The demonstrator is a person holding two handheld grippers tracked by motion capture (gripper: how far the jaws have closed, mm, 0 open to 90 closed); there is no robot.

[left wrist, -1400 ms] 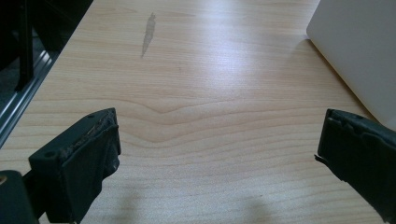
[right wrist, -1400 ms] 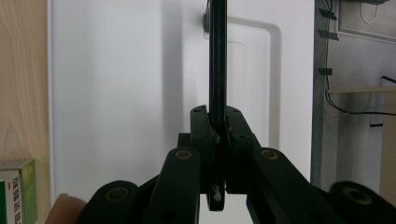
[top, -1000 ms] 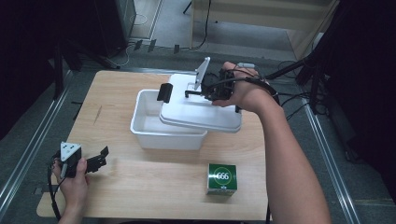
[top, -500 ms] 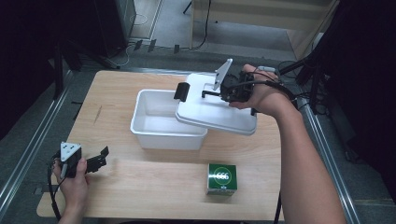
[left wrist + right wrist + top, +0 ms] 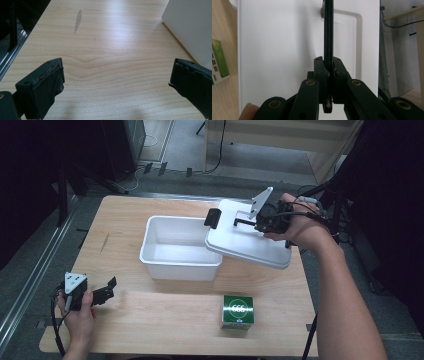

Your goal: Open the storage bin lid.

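White plastic lid [image 5: 248,237], light and stiff but slippery, hangs pinched by its black handle [image 5: 328,37] in the clamped right gripper [image 5: 256,221], at three o'clock of the tub [image 5: 180,247].

Lab/test bay: bare wood counter [image 5: 150,210] ringed by dark curtains, cables [image 5: 145,142] on the grey floor behind it, metal rail [image 5: 30,285] left of it.

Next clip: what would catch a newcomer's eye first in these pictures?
The white lid hangs tilted over the right rim of the open white tub at mid-table, the right gripper shut on the lid's thin black handle. Next comes the green box, standing alone near the front edge. The left gripper rests open at the front left corner, nothing between its jaws.
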